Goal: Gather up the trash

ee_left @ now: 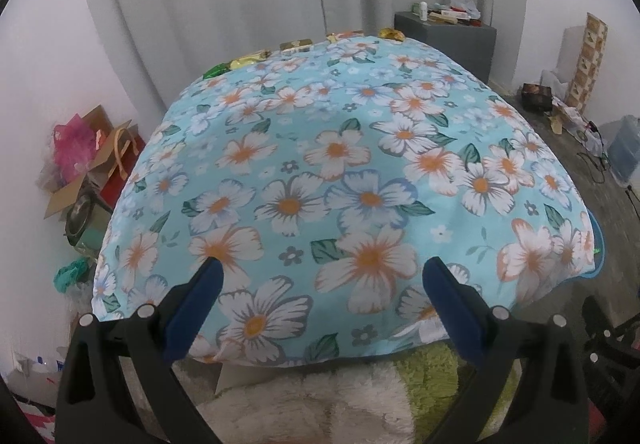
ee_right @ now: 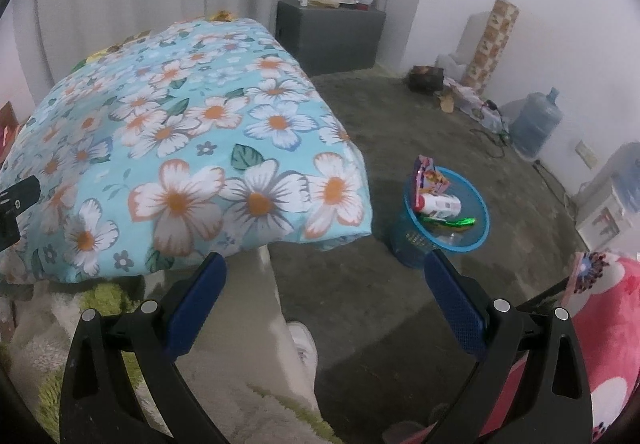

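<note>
While your left claw (ee_left: 320, 280) hangs with its blue pads spread wide and nothing between them, it faces the near edge of a desk (ee_left: 340, 172) draped in a light blue cloth printed with white and orange flowers. At the left of that view, cardboard boxes and bags (ee_left: 86, 172) are heaped against the wall. Along the desk's far edge lies a row of trash: a green wrapper (ee_left: 214, 72) at the left, a yellow wrapper (ee_left: 250, 59) next, a small brown pack (ee_left: 296, 44) further along, and a gold wrapper (ee_left: 391, 33) at the right end. Behind them stands a grey cabinet (ee_left: 448, 40) with clutter on top.

Your right claw (ee_right: 324, 276) is likewise wide open and empty, held over the floor just beside the desk's right corner. Right of that corner, a blue basket (ee_right: 416, 240) stands on the concrete floor, apart from the desk, already holding a colourful snack packet (ee_right: 428, 178), a white bottle (ee_right: 440, 204) lying on its side and a shiny green wrapper (ee_right: 452, 222). Further right, a large water jug (ee_right: 536, 124) stands near the wall, and a pink blanket (ee_right: 608, 344) fills the lower right corner.
</note>
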The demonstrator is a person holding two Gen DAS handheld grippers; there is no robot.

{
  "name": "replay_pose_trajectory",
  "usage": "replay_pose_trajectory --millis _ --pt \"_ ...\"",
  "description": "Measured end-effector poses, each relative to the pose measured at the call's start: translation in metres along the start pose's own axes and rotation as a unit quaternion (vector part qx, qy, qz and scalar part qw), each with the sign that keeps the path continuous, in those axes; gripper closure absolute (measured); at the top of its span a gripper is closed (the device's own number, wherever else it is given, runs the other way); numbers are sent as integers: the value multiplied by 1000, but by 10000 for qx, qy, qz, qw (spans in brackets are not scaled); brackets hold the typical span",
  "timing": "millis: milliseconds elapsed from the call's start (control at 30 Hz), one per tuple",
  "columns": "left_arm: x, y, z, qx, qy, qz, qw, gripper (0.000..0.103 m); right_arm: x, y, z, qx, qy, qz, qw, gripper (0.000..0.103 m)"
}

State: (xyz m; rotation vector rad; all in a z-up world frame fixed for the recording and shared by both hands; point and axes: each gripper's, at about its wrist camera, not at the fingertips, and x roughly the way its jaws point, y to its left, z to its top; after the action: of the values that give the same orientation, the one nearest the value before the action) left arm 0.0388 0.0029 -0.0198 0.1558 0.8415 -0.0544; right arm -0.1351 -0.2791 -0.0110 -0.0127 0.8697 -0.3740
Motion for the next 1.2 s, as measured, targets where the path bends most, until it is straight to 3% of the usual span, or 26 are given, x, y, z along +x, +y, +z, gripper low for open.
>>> replay_pose_trajectory --millis 1000,1200 --pt "-3 -14 3 243 -33 -162 9996 5 -2 -10 3 50 -62 -145 9999 8" --pt "-6 -21 8 326 -120 -387 9986 5 -2 -16 5 114 -98 -239 9996 8"
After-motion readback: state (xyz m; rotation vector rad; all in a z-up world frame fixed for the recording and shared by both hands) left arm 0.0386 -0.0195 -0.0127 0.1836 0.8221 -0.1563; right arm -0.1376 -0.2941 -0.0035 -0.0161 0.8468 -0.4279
